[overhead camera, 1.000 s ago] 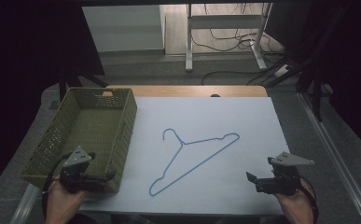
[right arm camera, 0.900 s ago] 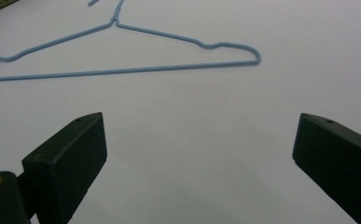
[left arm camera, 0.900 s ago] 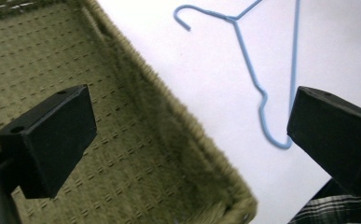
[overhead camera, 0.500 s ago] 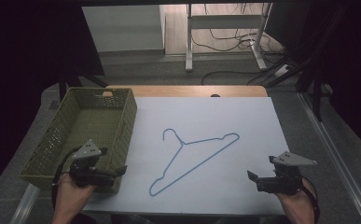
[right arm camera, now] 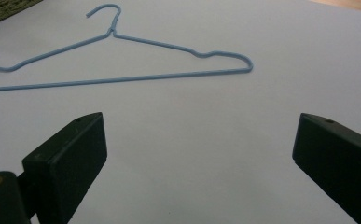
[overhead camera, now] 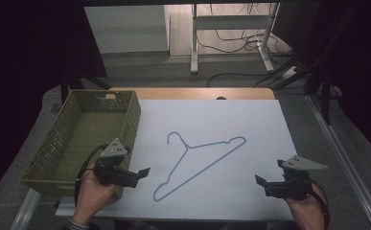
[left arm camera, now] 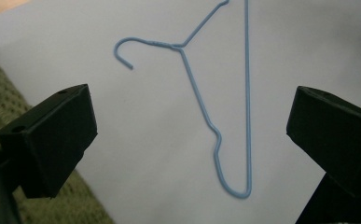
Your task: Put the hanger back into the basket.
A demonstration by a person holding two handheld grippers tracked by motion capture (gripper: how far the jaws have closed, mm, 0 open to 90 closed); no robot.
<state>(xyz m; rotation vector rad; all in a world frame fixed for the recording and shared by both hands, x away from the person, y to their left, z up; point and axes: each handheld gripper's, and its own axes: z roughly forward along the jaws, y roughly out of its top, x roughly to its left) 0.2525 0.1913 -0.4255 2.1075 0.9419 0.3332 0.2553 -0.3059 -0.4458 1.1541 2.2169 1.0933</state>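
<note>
The left claw (overhead camera: 142, 172) is wide open and holds nothing. It hangs over the white sheet (overhead camera: 250, 124) on the table (overhead camera: 192, 93), just beside the green basket (overhead camera: 85, 129), and points at the blue hanger (overhead camera: 200, 160). The right claw (overhead camera: 260, 181) is wide open too, with nothing in it, near the front right corner of the sheet. The hanger lies flat in the middle of the sheet, between the two claws, touching neither. Its hook points toward the basket.

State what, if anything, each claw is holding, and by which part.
Nothing is held. The left claw and right claw are both open, clear of the blue hanger lying flat on the white sheet.
</note>
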